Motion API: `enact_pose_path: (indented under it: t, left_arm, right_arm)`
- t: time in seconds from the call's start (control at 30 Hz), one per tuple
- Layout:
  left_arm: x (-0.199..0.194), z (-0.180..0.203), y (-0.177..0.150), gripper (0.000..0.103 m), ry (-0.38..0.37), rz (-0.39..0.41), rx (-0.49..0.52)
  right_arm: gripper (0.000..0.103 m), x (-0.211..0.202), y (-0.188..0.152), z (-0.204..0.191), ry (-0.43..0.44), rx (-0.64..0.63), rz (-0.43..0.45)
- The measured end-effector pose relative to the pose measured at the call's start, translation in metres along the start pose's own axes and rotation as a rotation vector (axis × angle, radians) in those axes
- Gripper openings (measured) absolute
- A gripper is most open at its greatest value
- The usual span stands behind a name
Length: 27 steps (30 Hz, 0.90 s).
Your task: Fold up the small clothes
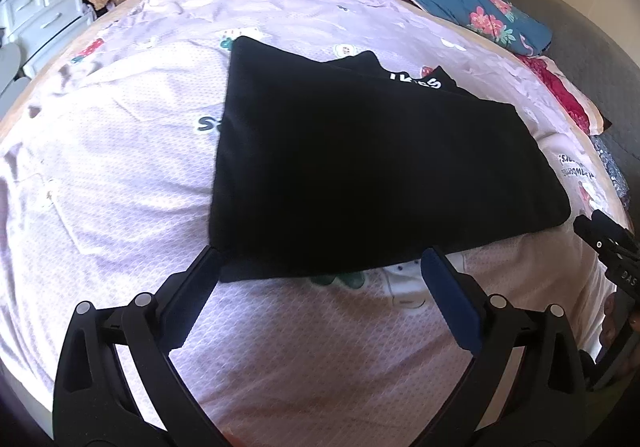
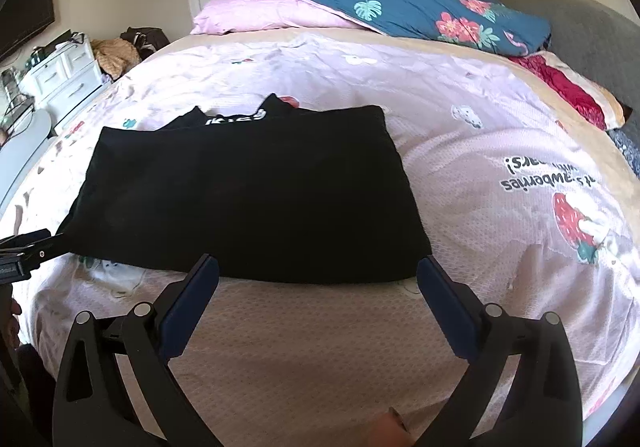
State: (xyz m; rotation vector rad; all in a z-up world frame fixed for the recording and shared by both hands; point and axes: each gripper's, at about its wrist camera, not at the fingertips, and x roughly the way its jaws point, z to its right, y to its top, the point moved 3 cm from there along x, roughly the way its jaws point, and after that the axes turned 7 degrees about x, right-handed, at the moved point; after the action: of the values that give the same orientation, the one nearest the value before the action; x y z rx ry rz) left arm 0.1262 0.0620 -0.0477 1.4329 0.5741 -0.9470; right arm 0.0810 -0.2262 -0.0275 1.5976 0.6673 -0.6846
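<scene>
A black garment point(image 1: 360, 167), folded into a flat rectangle with a strip of white lettering showing at its far edge, lies on the pink printed bedspread point(image 1: 120, 167) of the bed. The left gripper point(image 1: 322, 267) hangs over the garment's near left corner with its jaws spread wide and nothing between them. The right gripper point(image 2: 318, 275) is likewise released and empty, just above the near right edge.
</scene>
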Motion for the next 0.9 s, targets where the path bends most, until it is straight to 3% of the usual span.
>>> enact_pose_path:
  t: [0.9]
  left_arm:
    - [-0.051, -0.079, -0.017, 0.094, 0.043, 0.073, -0.142]
  right_arm:
    - [0.099, -0.017, -0.006, -0.141, 0.118, -0.247, 0.006]
